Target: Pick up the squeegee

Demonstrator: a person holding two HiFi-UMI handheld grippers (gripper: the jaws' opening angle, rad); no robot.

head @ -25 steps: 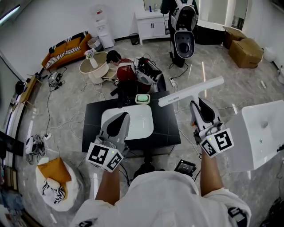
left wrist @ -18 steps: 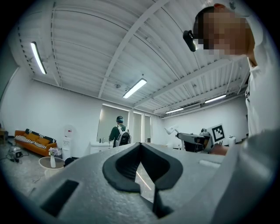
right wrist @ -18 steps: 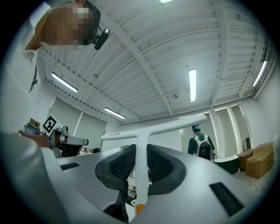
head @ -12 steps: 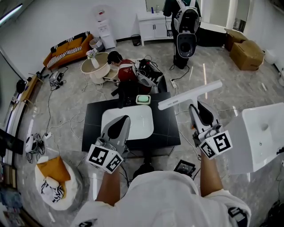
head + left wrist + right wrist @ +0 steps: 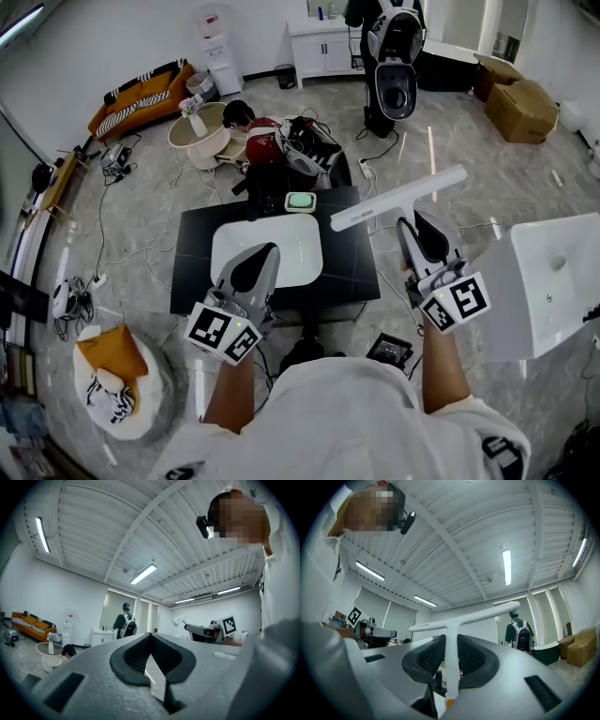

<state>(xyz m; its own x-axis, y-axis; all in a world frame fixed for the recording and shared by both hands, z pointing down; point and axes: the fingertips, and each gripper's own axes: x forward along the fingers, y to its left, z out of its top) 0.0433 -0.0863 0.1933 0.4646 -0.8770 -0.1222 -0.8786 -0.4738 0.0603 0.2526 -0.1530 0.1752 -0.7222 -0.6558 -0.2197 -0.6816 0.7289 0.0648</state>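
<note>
The squeegee point(image 5: 398, 198) is white and T-shaped, with a long blade and a thin handle. My right gripper point(image 5: 415, 228) is shut on its handle and holds it in the air over the right edge of the black table point(image 5: 349, 274), blade tilted up to the right. In the right gripper view the handle point(image 5: 451, 658) runs between the dark pads and the blade point(image 5: 464, 618) crosses above them. My left gripper point(image 5: 263, 253) hovers over the white basin point(image 5: 291, 246), shut with nothing in it; in its own view the left gripper point(image 5: 150, 637) has its tips touching.
A small green-and-white object point(image 5: 300, 202) lies at the table's far edge. A large white unit point(image 5: 553, 281) stands close on the right. Cables, bags and a seated person point(image 5: 253, 141) lie beyond the table; another person point(image 5: 389, 37) stands at the back.
</note>
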